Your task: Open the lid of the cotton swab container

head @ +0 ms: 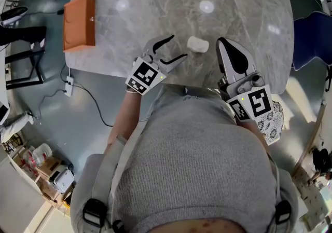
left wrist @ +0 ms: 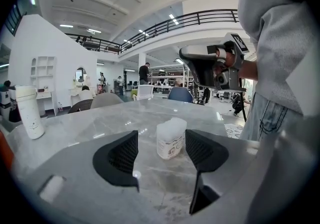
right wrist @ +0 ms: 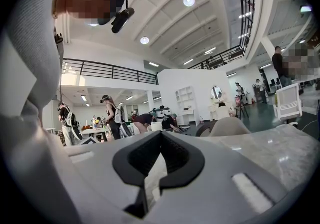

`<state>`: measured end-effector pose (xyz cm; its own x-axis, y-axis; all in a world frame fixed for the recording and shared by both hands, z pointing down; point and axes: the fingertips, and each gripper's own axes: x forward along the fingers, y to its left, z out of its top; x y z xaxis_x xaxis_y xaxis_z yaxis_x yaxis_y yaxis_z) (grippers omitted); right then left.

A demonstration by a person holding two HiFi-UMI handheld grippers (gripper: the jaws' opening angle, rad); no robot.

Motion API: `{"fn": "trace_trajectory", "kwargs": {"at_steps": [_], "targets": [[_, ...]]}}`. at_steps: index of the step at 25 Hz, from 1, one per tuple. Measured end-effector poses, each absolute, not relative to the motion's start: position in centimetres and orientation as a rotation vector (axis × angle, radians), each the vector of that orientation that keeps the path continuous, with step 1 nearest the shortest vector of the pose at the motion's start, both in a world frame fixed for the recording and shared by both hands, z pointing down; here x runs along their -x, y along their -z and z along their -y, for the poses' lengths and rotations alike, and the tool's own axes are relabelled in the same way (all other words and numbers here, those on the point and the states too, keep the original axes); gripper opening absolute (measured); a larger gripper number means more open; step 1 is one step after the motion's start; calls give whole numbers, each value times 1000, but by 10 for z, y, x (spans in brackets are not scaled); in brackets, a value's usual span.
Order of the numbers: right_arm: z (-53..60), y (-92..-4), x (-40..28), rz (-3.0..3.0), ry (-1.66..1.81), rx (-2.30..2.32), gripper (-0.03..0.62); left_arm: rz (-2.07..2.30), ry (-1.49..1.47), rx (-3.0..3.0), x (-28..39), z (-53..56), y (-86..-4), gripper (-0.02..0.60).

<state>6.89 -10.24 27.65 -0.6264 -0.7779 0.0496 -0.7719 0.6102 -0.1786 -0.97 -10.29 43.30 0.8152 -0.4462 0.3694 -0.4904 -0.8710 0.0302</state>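
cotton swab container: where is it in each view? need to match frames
Head view: cotton swab container upper centre on the table, just beyond the left tool, left of the right tool.
Left gripper view: centre, framed between the open jaws, not gripped.
Right gripper view: not in it.
Shared landmark: grey marble table, in all three views.

Left gripper [left wrist: 161,149]: jaws stood apart, black ribbed pads [left wrist: 123,154] at 7 and 5 o'clock of frame. Cotton swab container [left wrist: 171,138] upright on the grey marble table [left wrist: 100,123], framed between the jaw tips, nearer the 5 o'clock pad, a gap showing on either side; lid on. Right gripper [left wrist: 192,61] at 1 o'clock above the container, level, tip toward 9. White tumbler [left wrist: 31,113] upright at 9 o'clock, well apart. Grey sweater [left wrist: 275,38] filled the 3 o'clock edge.
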Motion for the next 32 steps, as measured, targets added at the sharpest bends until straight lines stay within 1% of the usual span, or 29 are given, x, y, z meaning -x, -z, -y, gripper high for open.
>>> {"fn": "trace_trajectory", "kwargs": {"at_steps": [18,32], "targets": [[102,-280,-71,-2805,286,1344,-2,721,-665,-2828,18,102,-470,298],[101,-281,-80,-2792,307,1389,-2,665,-717,-2842,8,107,-478,298]]}}
